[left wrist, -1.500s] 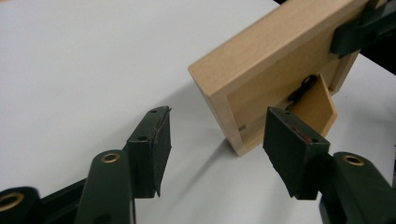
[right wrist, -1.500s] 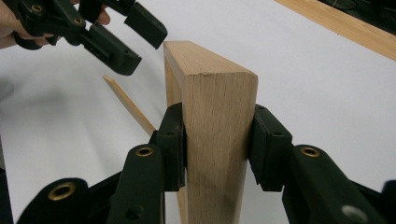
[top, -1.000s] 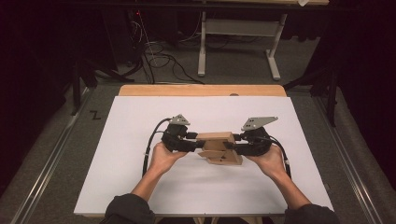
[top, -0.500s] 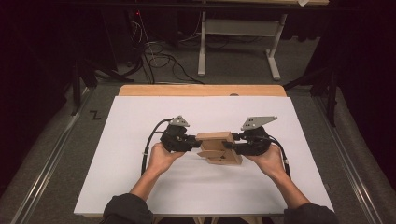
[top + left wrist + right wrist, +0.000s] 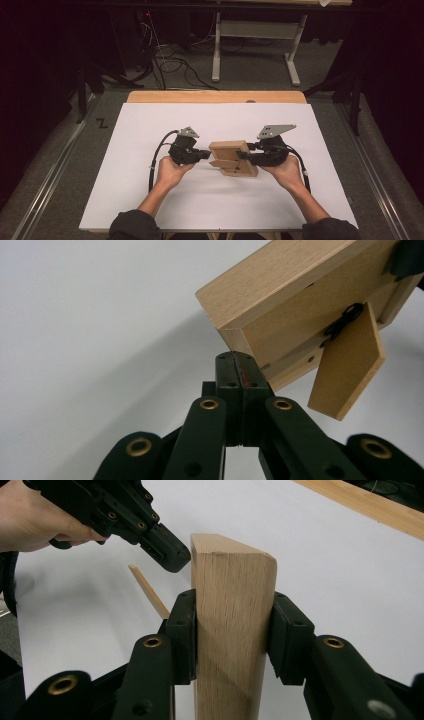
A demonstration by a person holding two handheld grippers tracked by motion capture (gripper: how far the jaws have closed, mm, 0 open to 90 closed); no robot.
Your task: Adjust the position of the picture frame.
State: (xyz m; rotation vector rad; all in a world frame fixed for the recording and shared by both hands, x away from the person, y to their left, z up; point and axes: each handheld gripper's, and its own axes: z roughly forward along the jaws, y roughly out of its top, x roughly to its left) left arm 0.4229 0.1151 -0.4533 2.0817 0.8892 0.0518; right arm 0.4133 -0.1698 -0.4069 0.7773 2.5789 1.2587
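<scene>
Covering the wooden table [image 5: 215, 96], white paper [image 5: 140, 190] bears the frame [image 5: 229, 149] the right claw [image 5: 243, 155] clamps; left claw [image 5: 207, 154] closed empty.

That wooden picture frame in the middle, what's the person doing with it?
A person works over a white-covered table with a gripper in each hand. The right gripper clamps the edge of a wooden picture frame, holding it with its back and fold-out stand showing. The left gripper has just been closing; its jaws now meet with nothing between them, right at the frame's corner.
</scene>
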